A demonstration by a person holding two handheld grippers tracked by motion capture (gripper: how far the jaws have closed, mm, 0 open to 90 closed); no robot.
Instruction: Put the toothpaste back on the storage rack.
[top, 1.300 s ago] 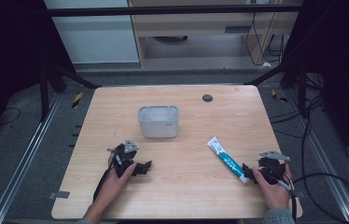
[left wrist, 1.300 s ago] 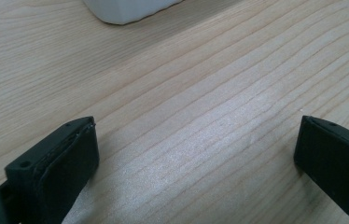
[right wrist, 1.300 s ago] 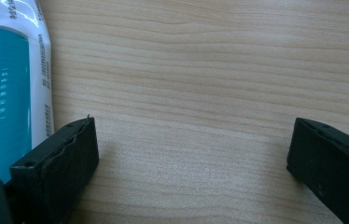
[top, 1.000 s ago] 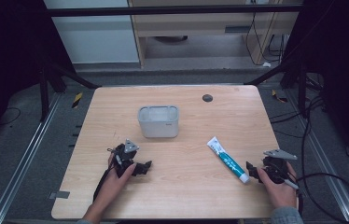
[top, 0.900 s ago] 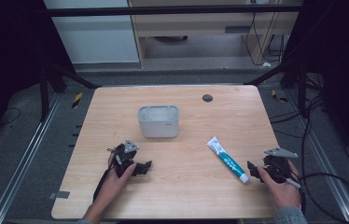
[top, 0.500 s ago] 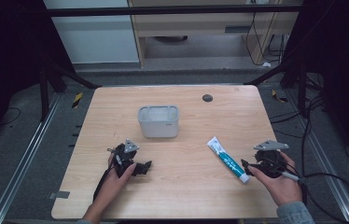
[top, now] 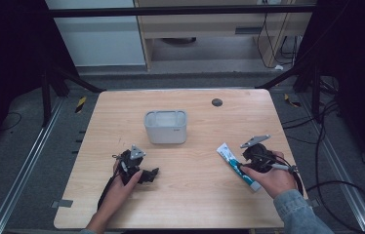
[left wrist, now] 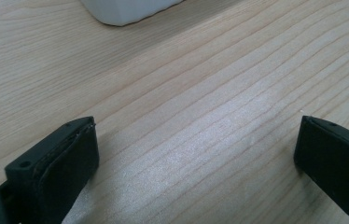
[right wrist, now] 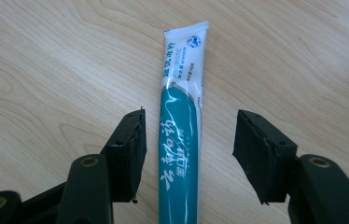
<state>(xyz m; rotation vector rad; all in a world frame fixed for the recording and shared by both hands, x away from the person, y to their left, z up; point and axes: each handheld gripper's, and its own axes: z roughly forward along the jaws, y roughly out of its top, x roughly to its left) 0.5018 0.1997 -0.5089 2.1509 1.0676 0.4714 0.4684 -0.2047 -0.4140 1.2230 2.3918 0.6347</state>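
Right gripper view: my right gripper (right wrist: 189,154) has its jaws spread, straddling the toothpaste tube (right wrist: 180,126) without touching. My left gripper (left wrist: 196,154) rests with jaws spread over bare surface (left wrist: 200,84).

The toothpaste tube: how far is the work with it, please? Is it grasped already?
Not grasped yet. Already done: the right gripper has its open jaws on both sides of the toothpaste tube, which lies flat on the table. In hand: closing on the tube. Left: lifting it, perhaps towards the white container, though that is a guess. The left gripper is open over bare wood.
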